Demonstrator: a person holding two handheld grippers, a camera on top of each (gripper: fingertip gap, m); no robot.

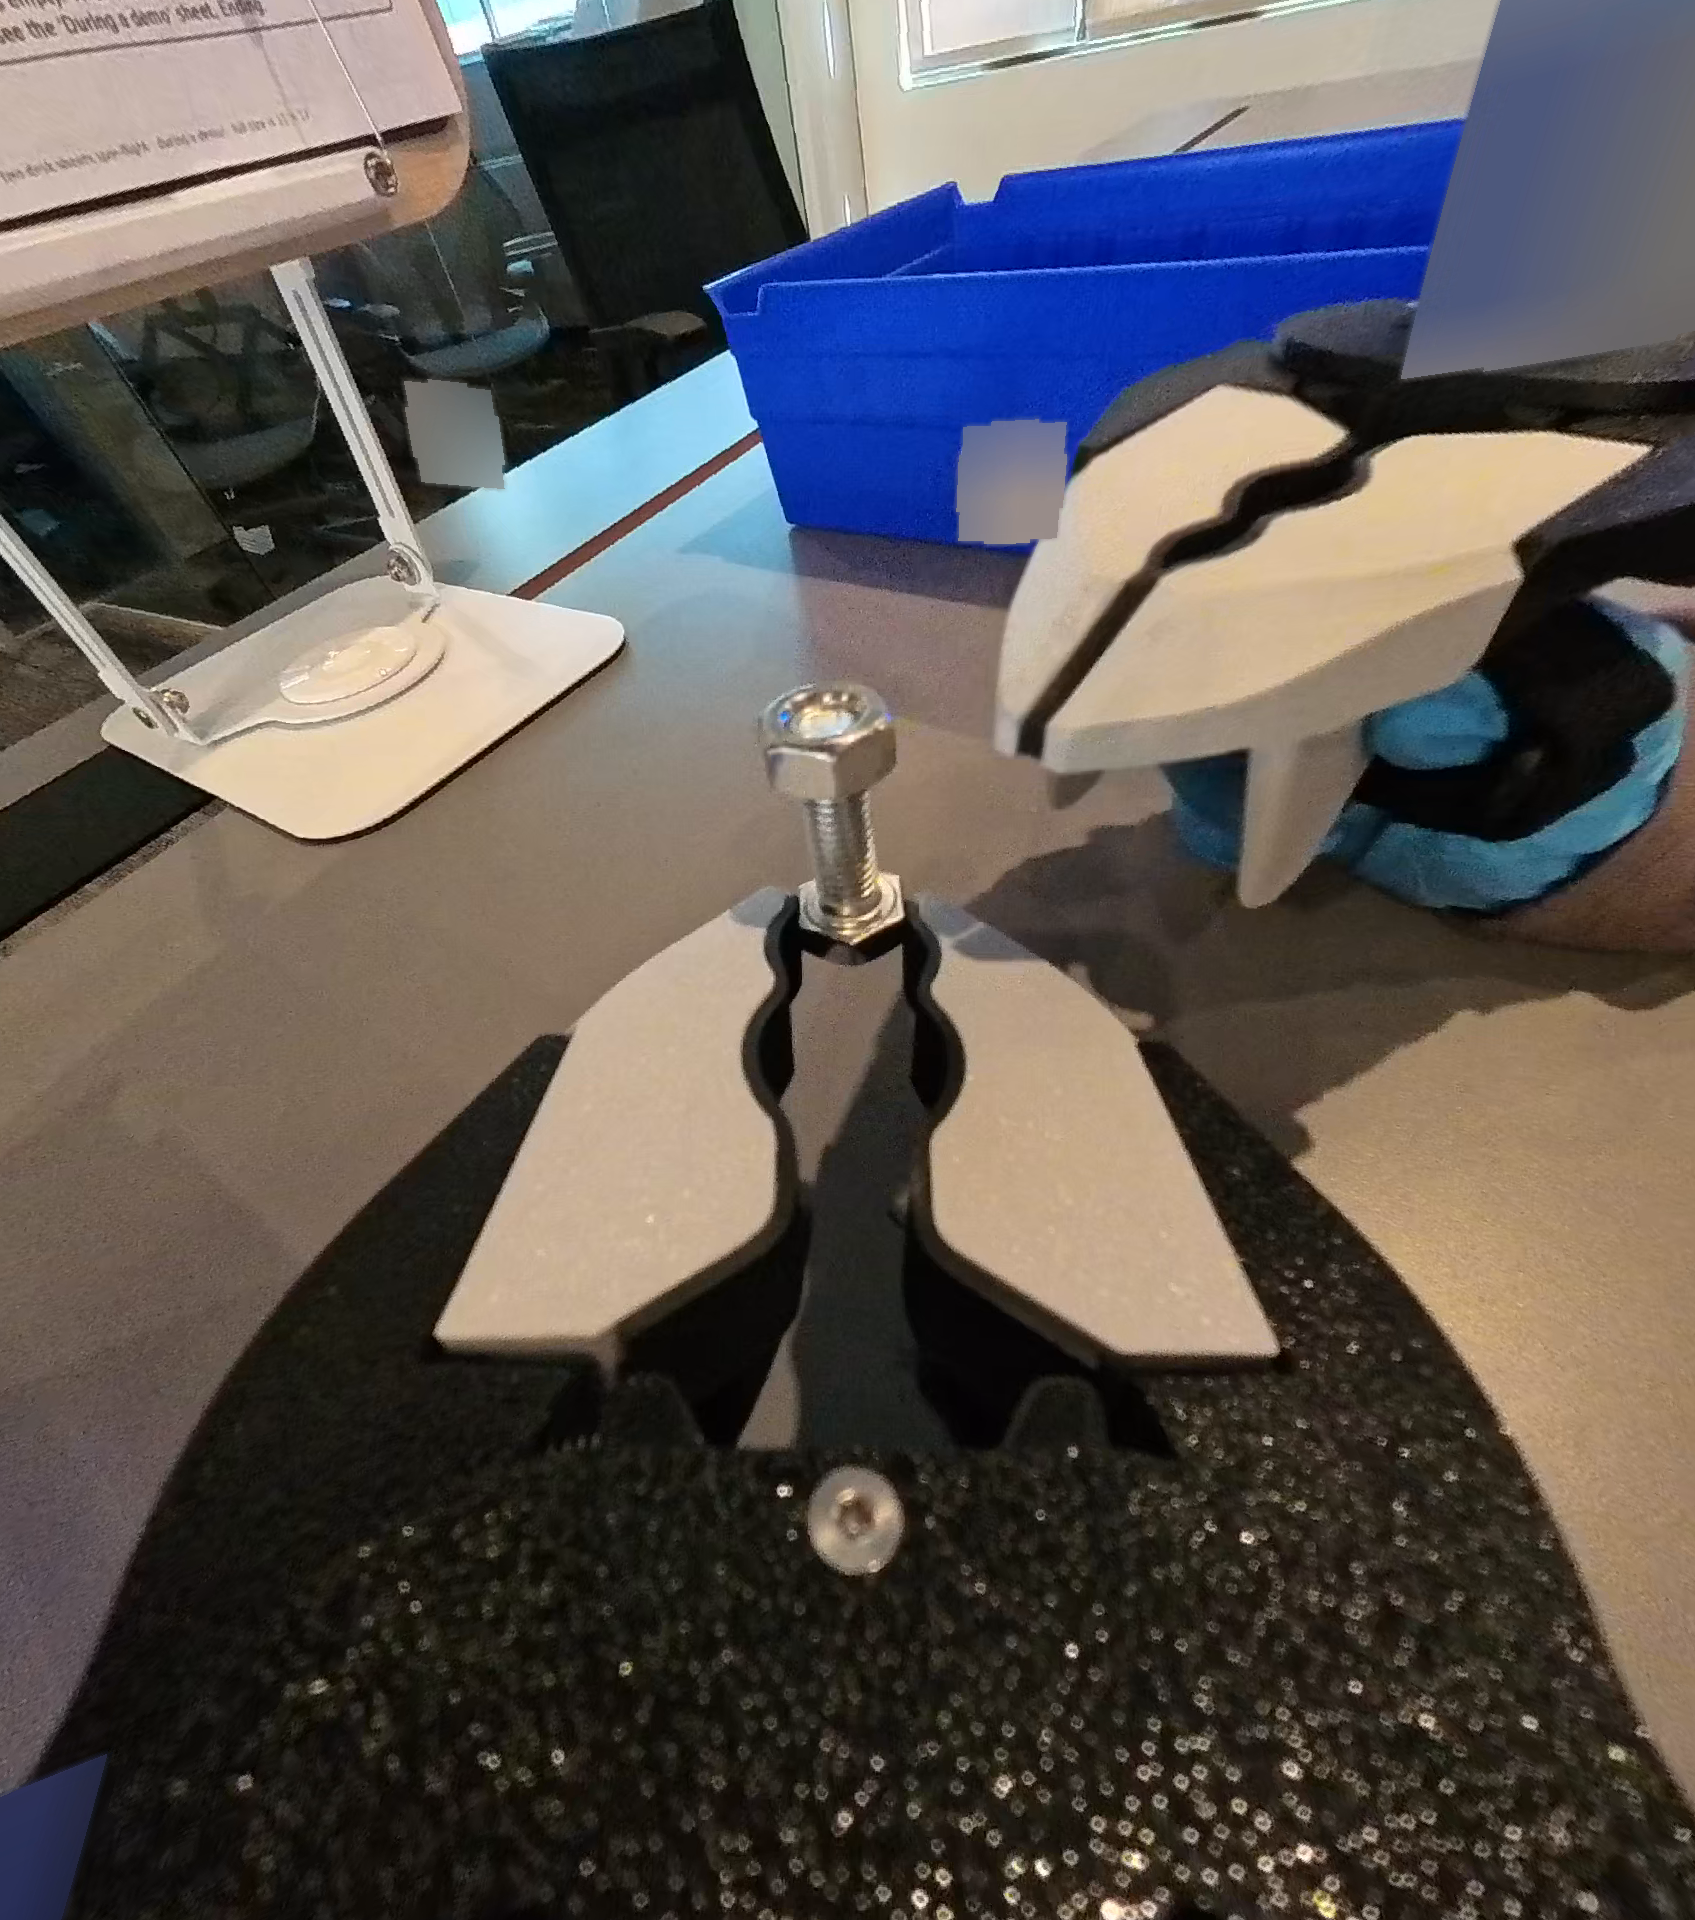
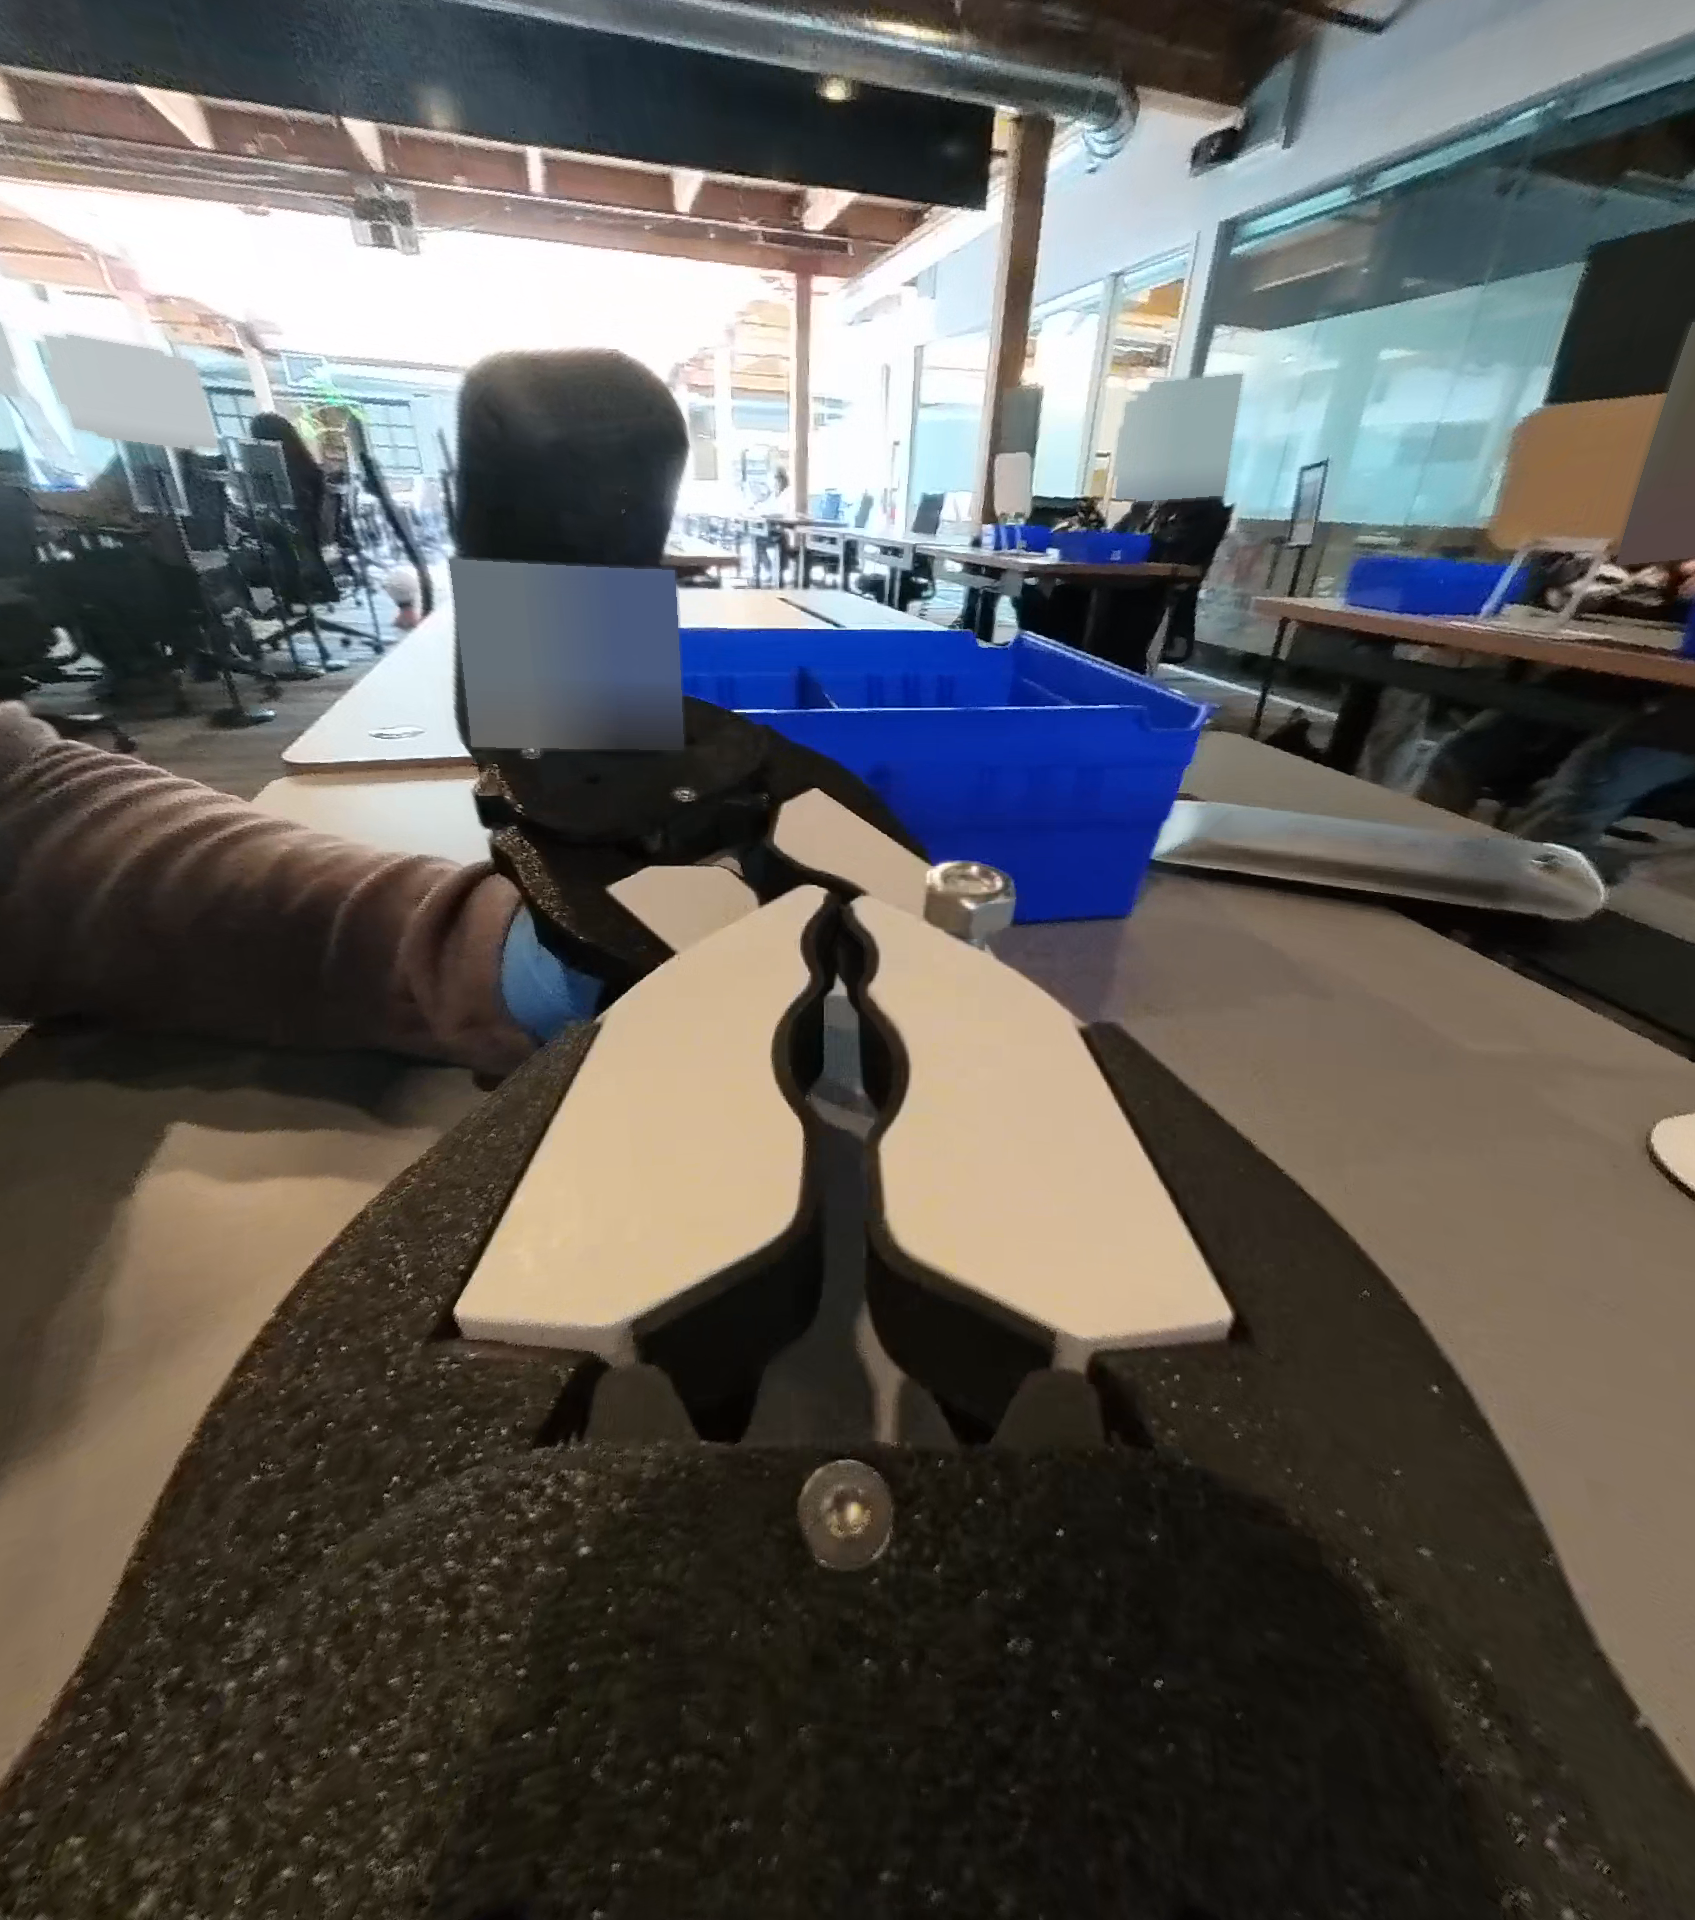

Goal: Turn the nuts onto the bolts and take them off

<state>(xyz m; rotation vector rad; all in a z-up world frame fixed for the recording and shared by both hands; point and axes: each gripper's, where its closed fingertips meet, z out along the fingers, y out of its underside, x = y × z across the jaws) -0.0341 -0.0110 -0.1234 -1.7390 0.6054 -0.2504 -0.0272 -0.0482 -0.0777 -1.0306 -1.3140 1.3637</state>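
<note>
A silver bolt (image 1: 838, 842) stands upright on the grey table (image 1: 303, 1039). My left gripper (image 1: 848, 925) is shut on its hex head at the bottom. A silver nut (image 1: 827, 743) sits on the bolt's top end. My right gripper (image 1: 1025, 732) is shut, with nothing visible between its pads. It hovers just right of the nut, level with it and apart from it. In the right wrist view, my right gripper (image 2: 838, 914) has its pads together, and the nut (image 2: 968, 899) shows just past its right fingertip. One left finger (image 2: 687, 888) shows behind.
A blue bin (image 1: 1030, 343) stands at the back of the table; it also shows in the right wrist view (image 2: 978, 748). A white sign stand (image 1: 355, 707) is at the back left. A flat silvery pouch (image 2: 1373, 857) lies beside the bin. Gloved hands hold both grippers.
</note>
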